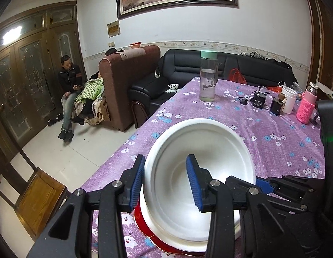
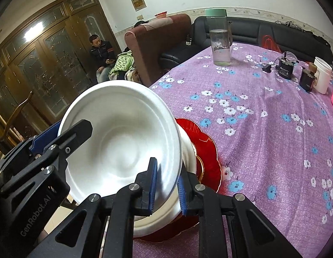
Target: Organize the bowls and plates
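White foam bowl (image 1: 200, 172) is hanging tilted over a stack: another white dish (image 2: 187, 157) sitting on a red plate (image 2: 205, 148) on the desk (image 2: 263, 129). Stacking looks nearly done; this bowl is not yet seated level. Left gripper (image 1: 165, 181) is straddling the bowl's left rim, jaws partly open, one pad inside, one outside. Right gripper (image 2: 166, 188) is gripping the right rim, jaws narrow, apparently pinching it, though firm contact is hard to confirm.
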`<state>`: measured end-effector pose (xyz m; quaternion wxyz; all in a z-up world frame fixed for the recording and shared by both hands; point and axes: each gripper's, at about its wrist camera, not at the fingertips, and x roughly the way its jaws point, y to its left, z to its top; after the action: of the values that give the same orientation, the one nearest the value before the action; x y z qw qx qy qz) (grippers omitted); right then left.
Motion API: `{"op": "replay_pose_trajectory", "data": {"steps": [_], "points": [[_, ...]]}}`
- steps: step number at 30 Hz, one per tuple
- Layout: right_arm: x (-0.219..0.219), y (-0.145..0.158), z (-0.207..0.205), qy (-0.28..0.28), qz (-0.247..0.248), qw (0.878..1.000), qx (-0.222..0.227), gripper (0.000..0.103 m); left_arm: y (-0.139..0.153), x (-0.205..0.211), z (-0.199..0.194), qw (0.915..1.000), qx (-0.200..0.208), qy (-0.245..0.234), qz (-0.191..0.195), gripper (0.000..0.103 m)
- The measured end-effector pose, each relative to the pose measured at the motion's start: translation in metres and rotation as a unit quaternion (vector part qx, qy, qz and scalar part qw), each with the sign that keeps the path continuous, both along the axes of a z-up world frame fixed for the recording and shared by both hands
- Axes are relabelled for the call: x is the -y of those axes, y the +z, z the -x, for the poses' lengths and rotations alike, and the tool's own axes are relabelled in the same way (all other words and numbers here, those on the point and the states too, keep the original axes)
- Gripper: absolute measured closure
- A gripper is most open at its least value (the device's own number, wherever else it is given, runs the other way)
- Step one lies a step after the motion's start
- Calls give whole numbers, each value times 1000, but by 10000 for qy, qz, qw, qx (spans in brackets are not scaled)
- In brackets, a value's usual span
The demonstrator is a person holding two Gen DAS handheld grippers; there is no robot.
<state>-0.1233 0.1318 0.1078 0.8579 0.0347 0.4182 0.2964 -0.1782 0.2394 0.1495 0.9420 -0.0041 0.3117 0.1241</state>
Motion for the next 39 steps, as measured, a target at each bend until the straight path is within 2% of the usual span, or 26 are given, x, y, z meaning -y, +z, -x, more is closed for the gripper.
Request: {"op": "replay_pose_trajectory", "data": {"steps": [3, 7, 12, 14, 16, 18, 19, 24, 29, 39], "points": [[-2, 0, 0, -4, 112, 9999, 67, 83, 2, 0, 2, 10000, 63, 43, -23, 63], [-5, 1, 2, -6, 202, 9996, 175, 83, 8, 0, 7, 9995, 246, 148, -108, 44], [-4, 0, 2, -64, 176, 9995, 263, 82, 13, -3, 10, 9991, 347, 216, -147, 36], [-2, 2, 2, -73, 91, 9995, 304, 74, 13, -6, 10, 9991, 335, 233, -123, 34], [-1, 5, 4, -28, -35, 9993, 367, 55, 13, -7, 9, 9990, 340, 269, -97, 28], [-1, 9, 8, -47, -70, 9988, 484, 45, 14, -9, 11, 9988, 368, 311, -91, 23], [0, 12, 11, -85, -44, 9982, 590, 43, 15, -9, 11, 9987, 381, 320, -87, 20], [5, 22, 21, -179, 4, 9957, 907, 40, 18, -10, 15, 9980, 471, 402, -120, 13], [20, 28, 28, -475, -45, 9924, 1131, 36, 19, -9, 16, 9979, 479, 413, -127, 12], [51, 23, 27, -1003, -276, 9899, 967, 33, 25, -7, 24, 9973, 540, 477, -145, 4]]}}
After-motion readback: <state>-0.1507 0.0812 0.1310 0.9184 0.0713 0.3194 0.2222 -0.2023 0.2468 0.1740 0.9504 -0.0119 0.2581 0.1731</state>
